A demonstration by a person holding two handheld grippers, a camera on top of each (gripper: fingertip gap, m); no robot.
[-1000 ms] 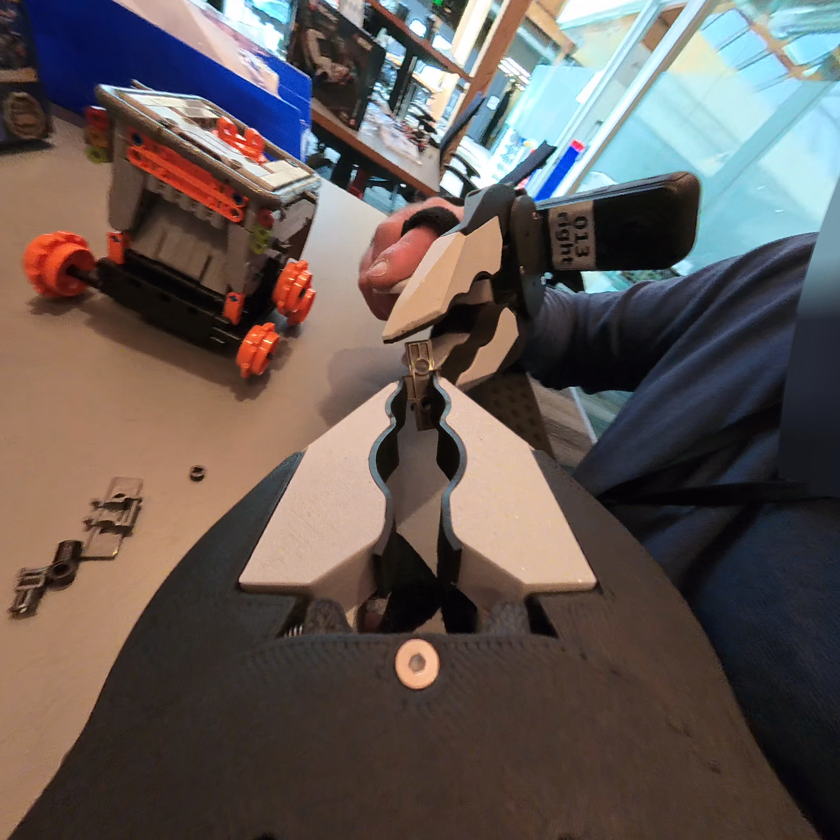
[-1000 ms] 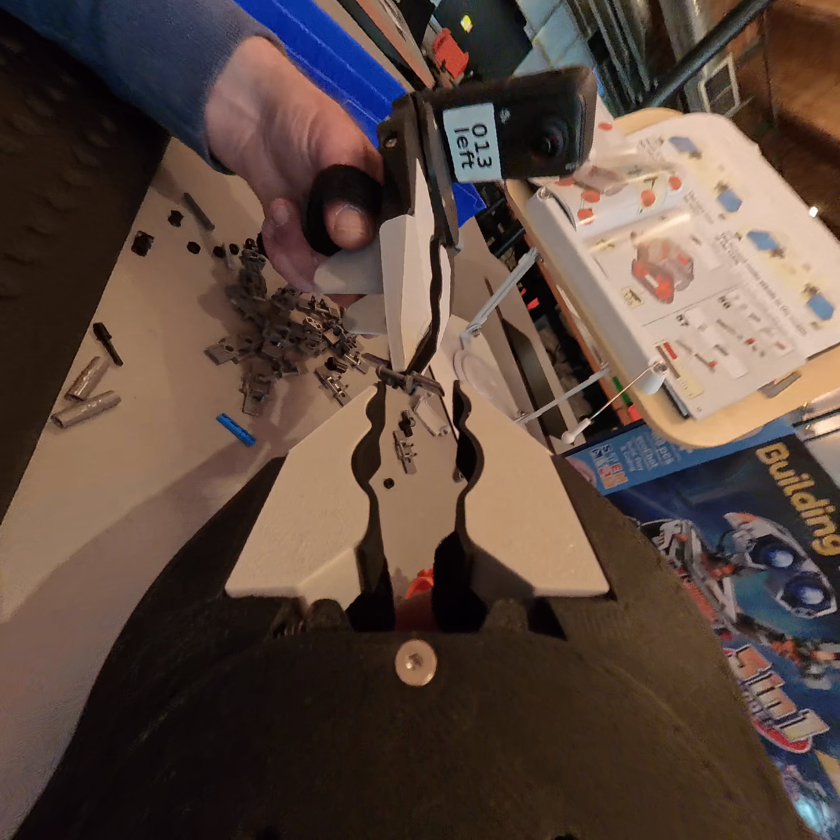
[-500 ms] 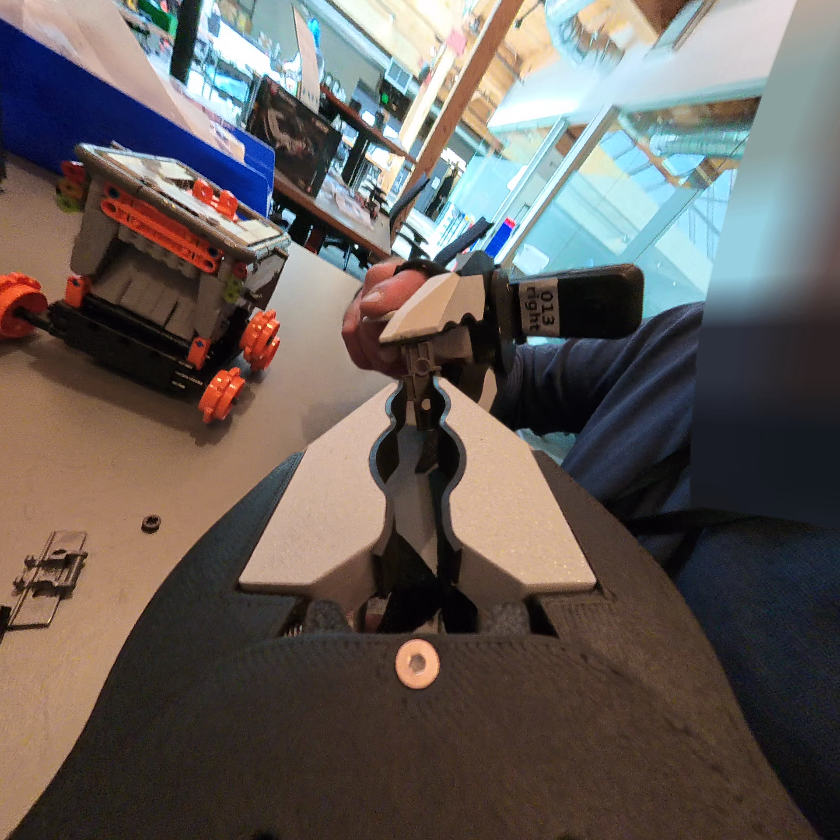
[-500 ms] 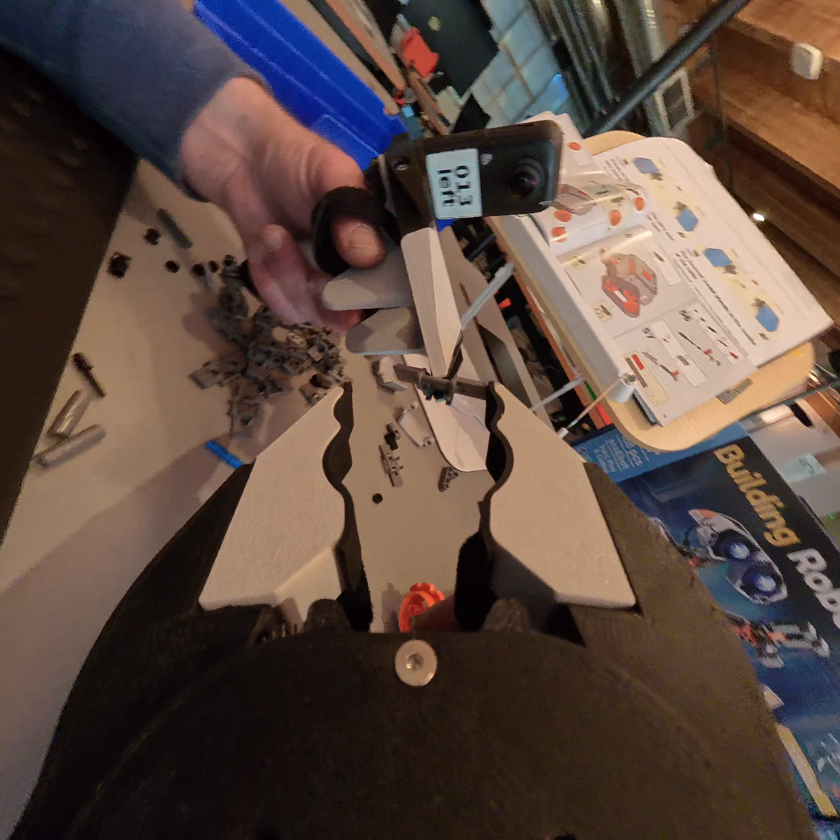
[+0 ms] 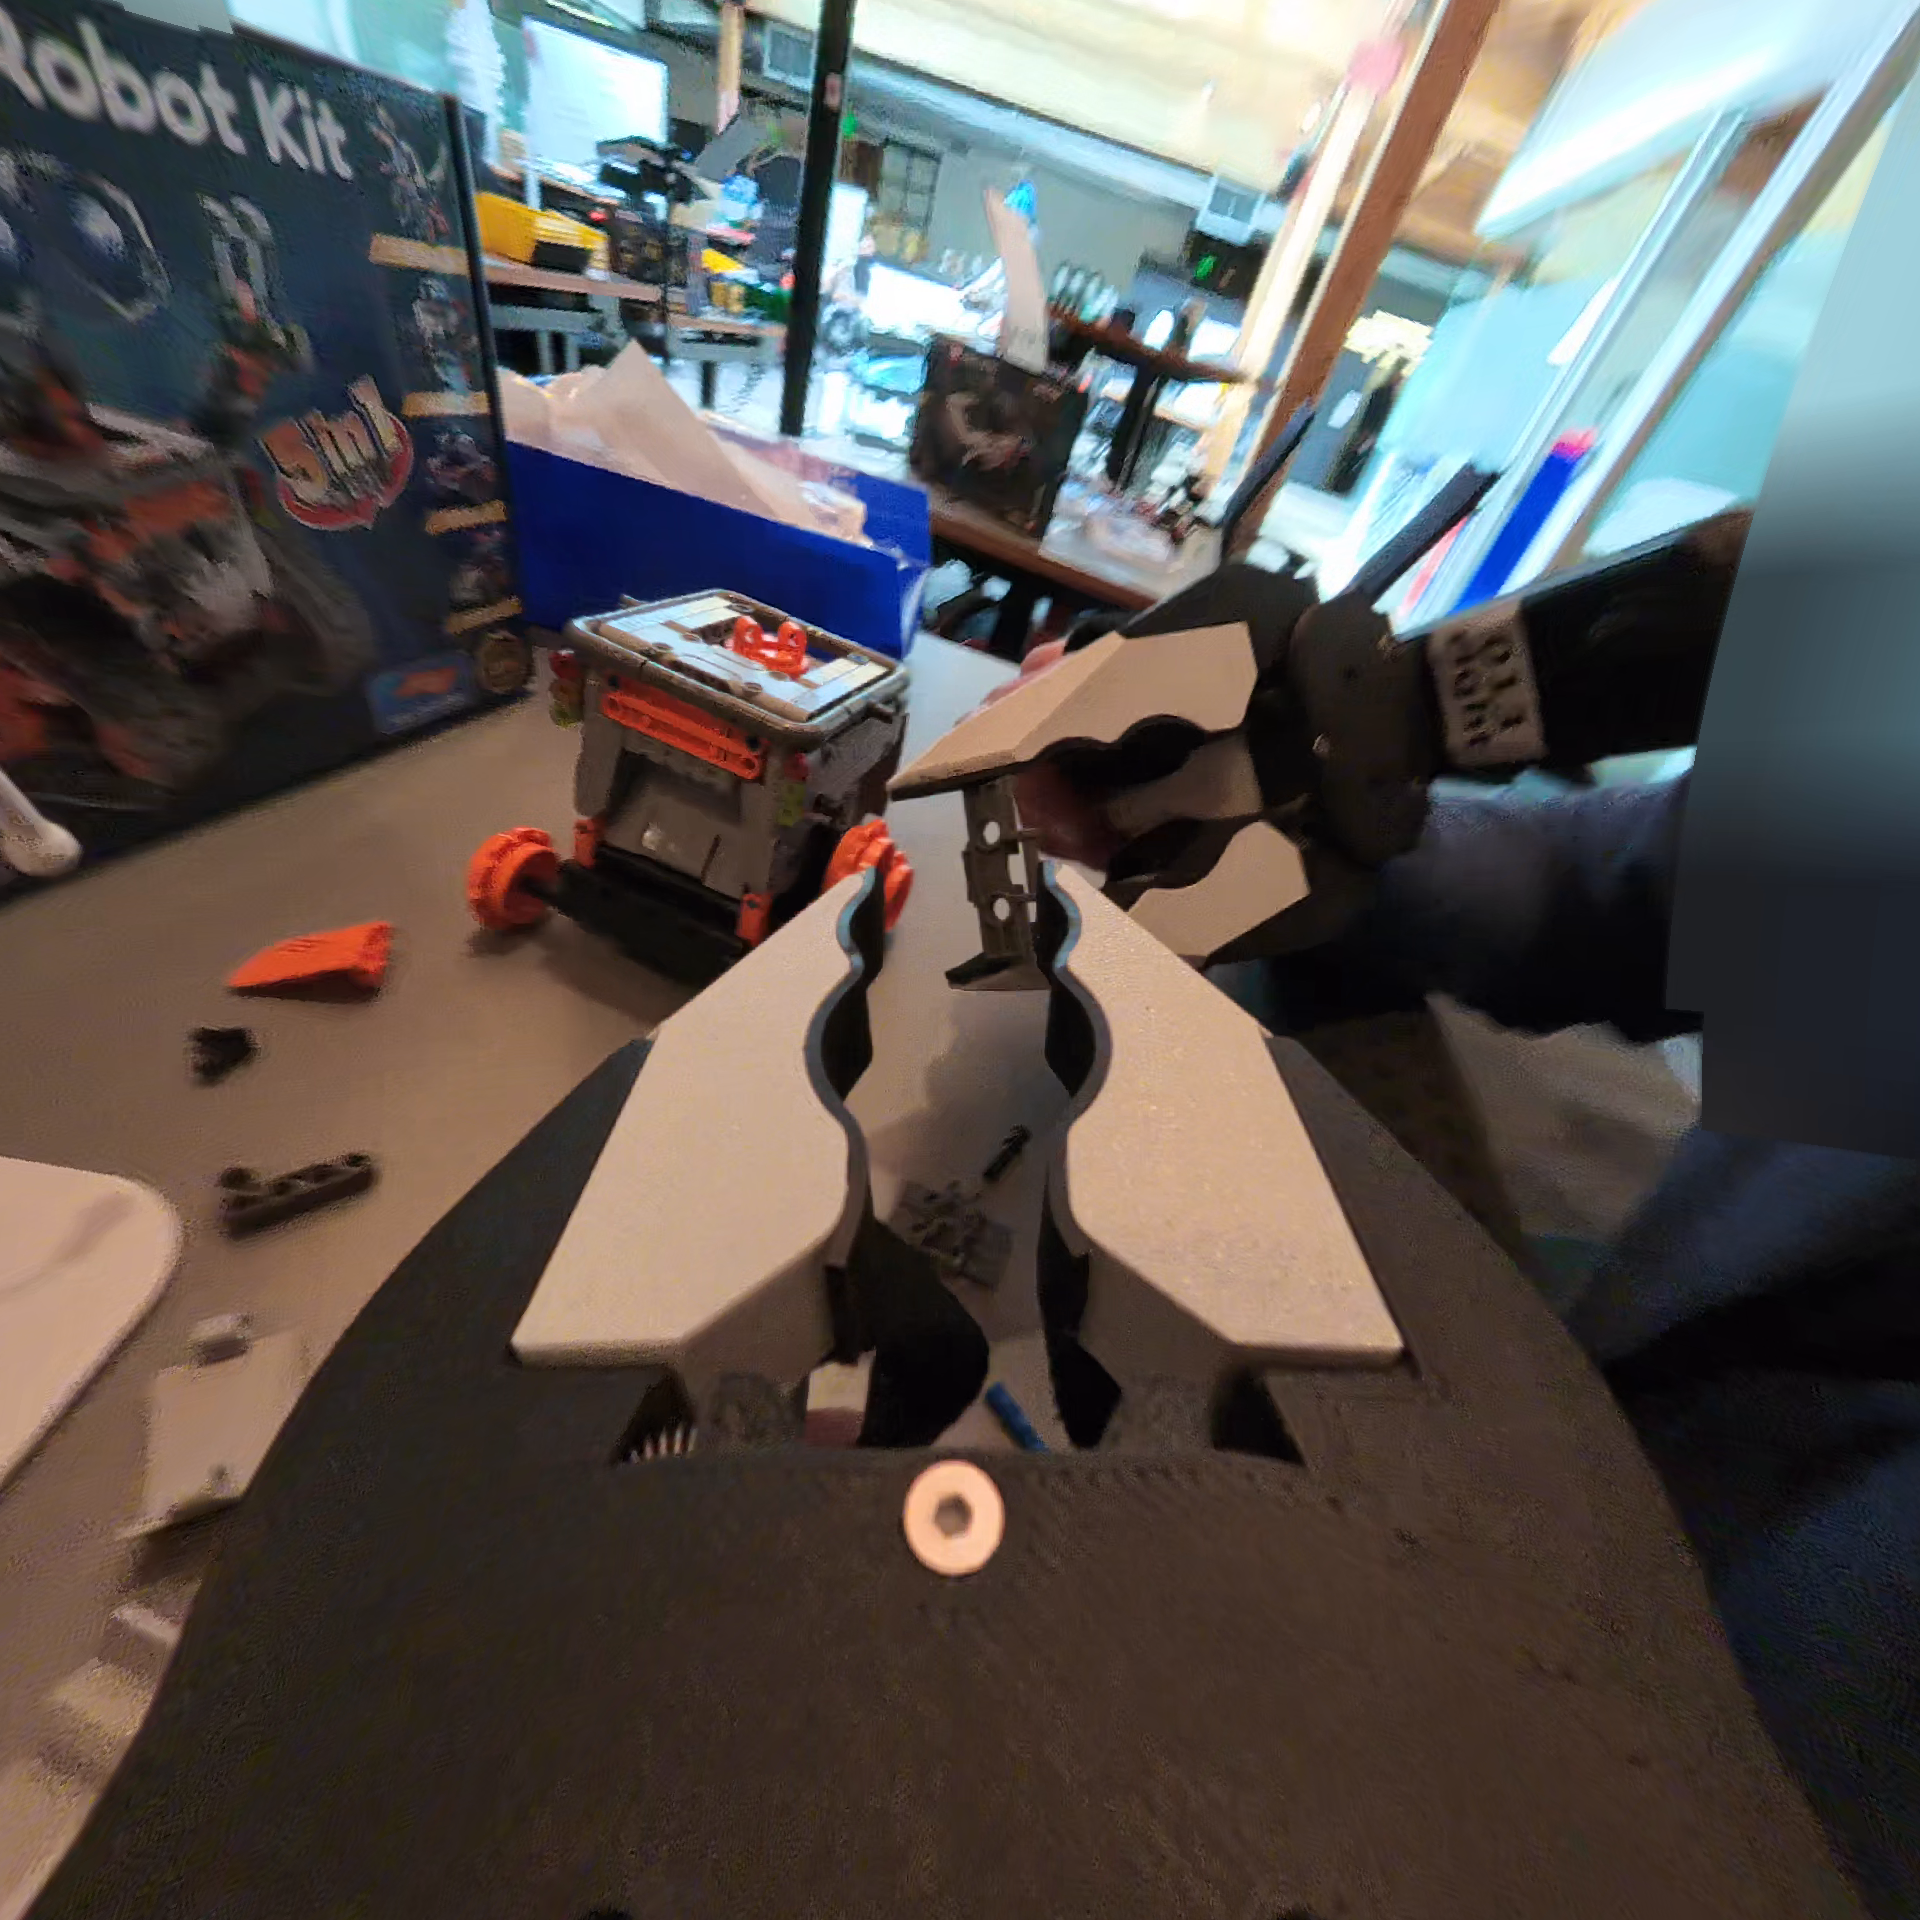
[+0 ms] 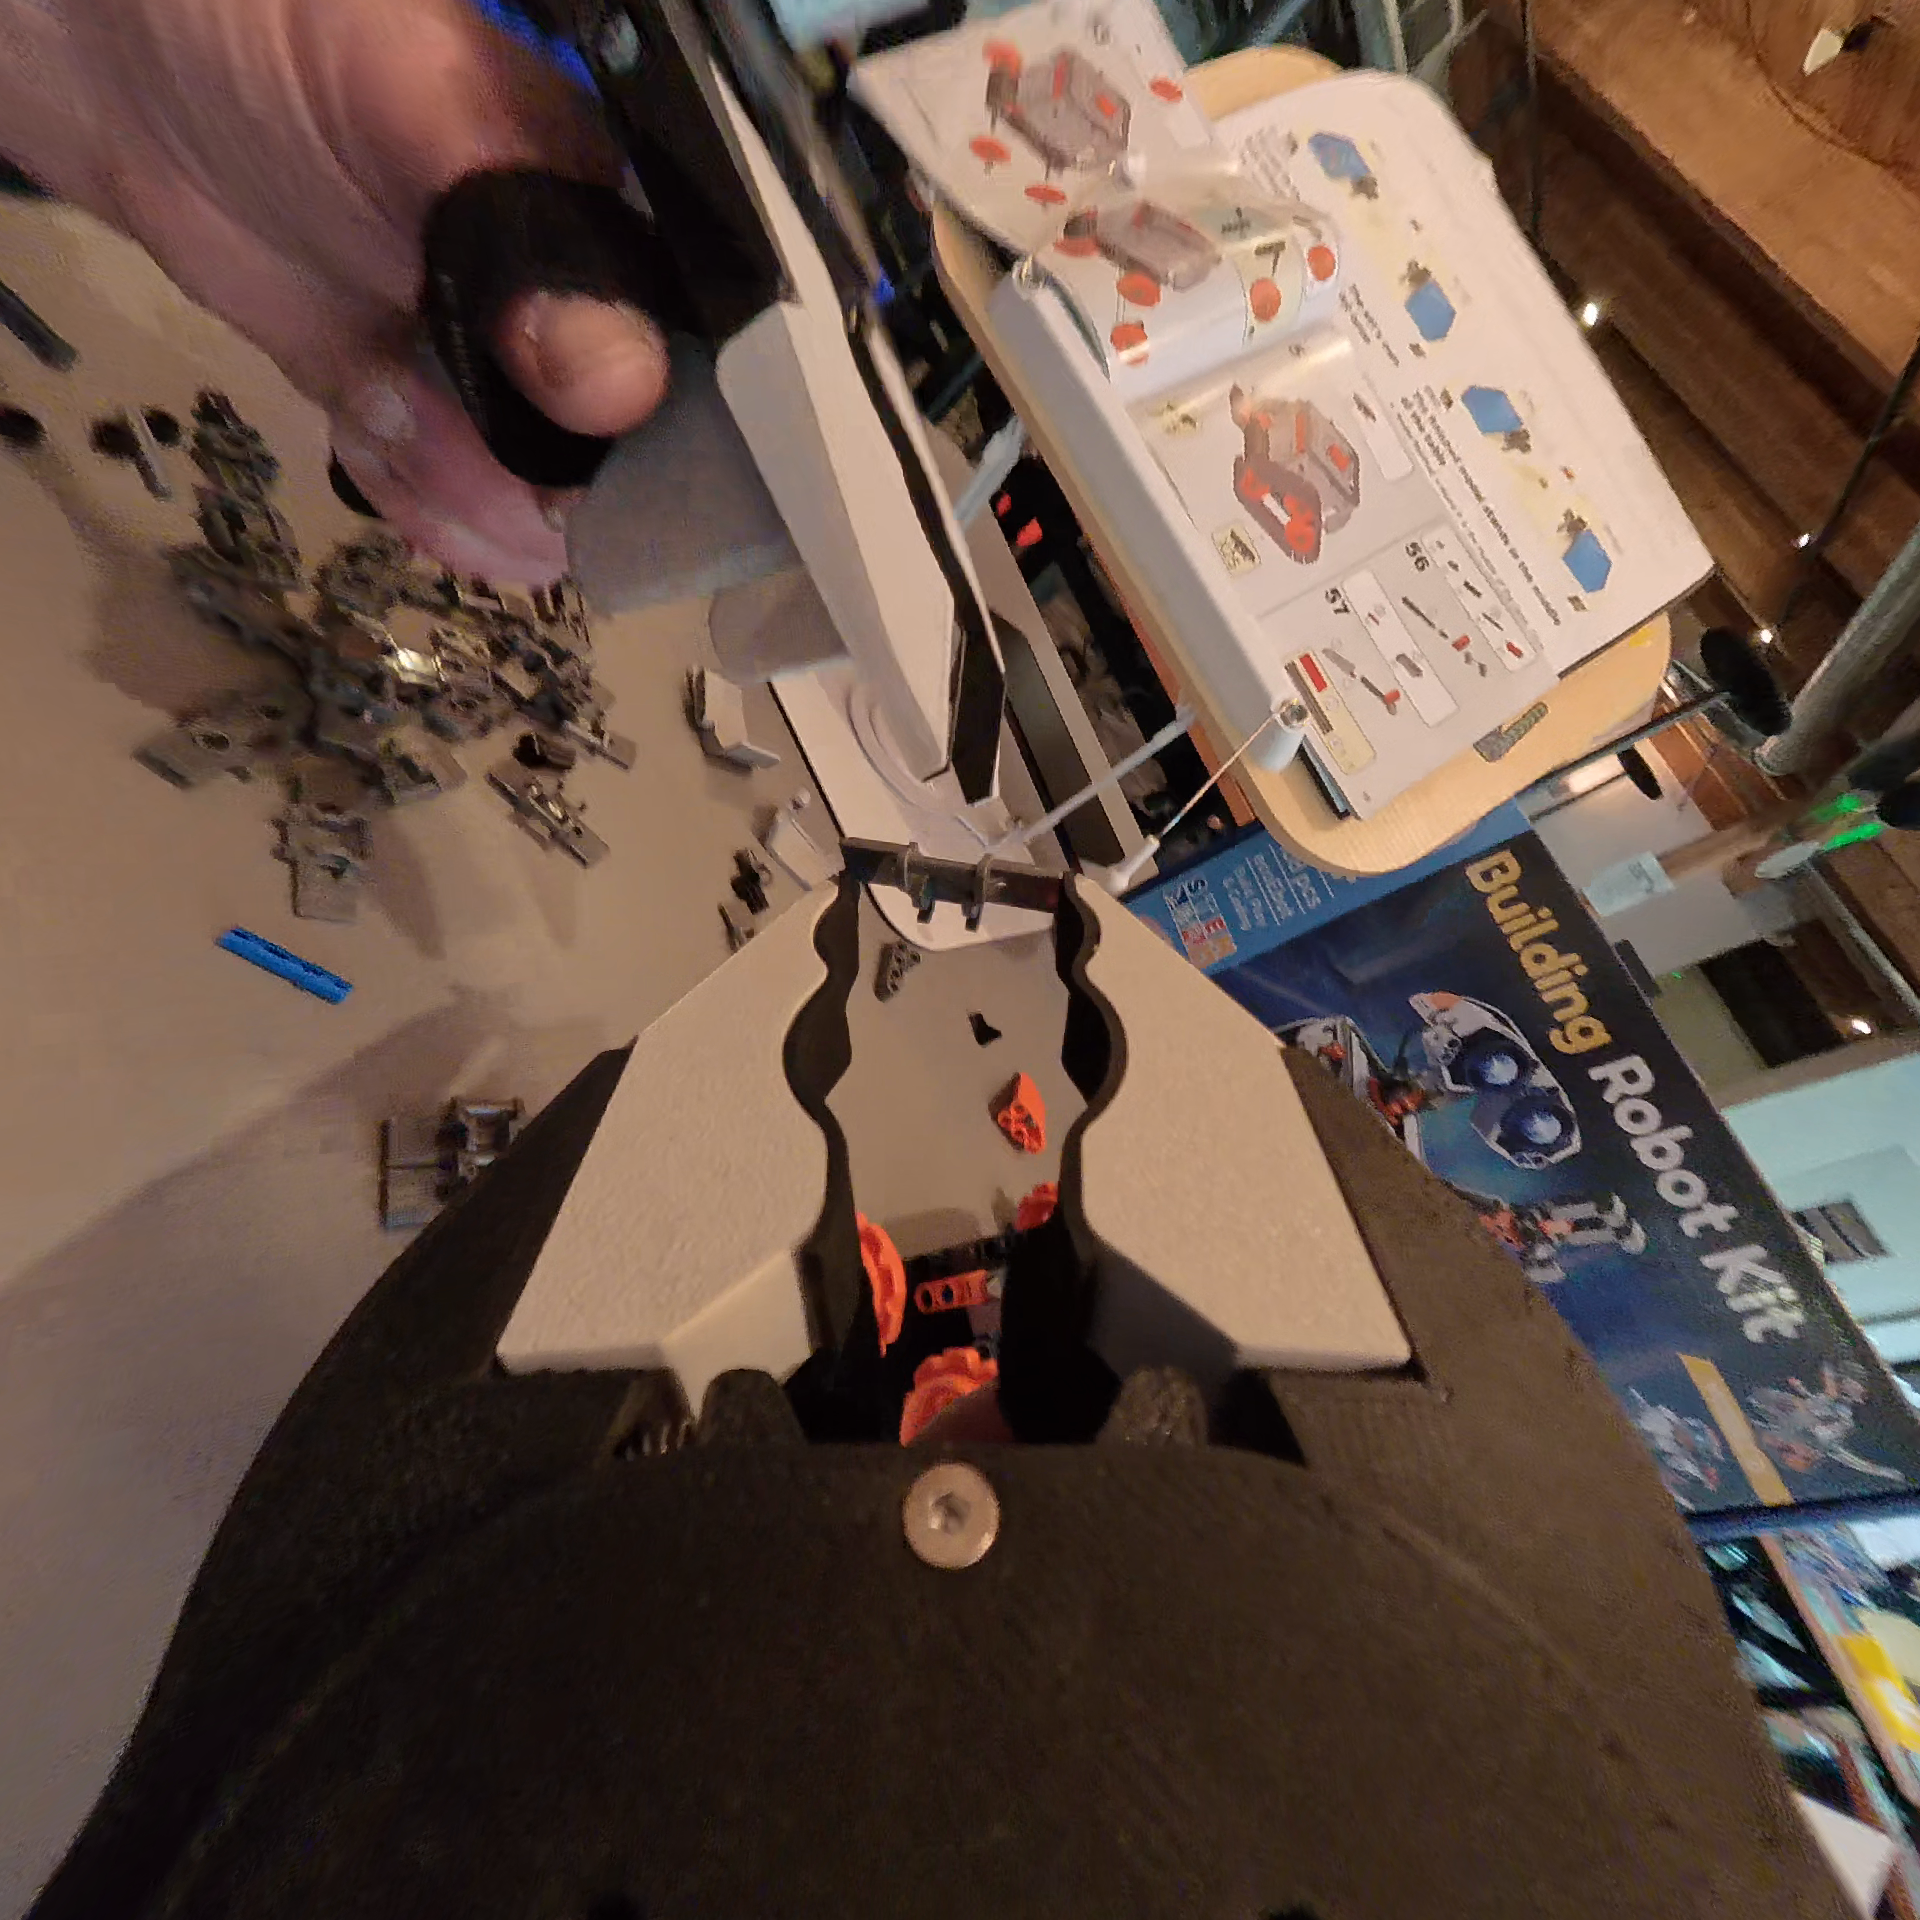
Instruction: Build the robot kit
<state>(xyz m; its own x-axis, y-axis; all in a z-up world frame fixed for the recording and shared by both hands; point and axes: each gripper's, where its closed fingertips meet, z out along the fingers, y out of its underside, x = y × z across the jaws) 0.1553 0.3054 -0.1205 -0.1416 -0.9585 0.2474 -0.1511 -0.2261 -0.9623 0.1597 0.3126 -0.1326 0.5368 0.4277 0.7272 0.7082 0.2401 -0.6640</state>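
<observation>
Right gripper point(image 6: 956, 891) is clamping a small dark grey pinned plastic beam piece point(image 6: 961, 881) across its tips, left gripper point(image 5: 961, 894) is gaping empty beside it, orange-wheeled grey brick vehicle point(image 5: 717, 769) sitting behind.

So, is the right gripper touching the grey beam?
Touching. The right wrist view shows the beam spanning the right gripper at its tips, each end pressed against a finger.

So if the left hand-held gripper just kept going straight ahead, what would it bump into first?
Most likely the small gray piece just ahead of its open jaws, which the right hand-held gripper is holding, though depth is hard to judge here.
</observation>
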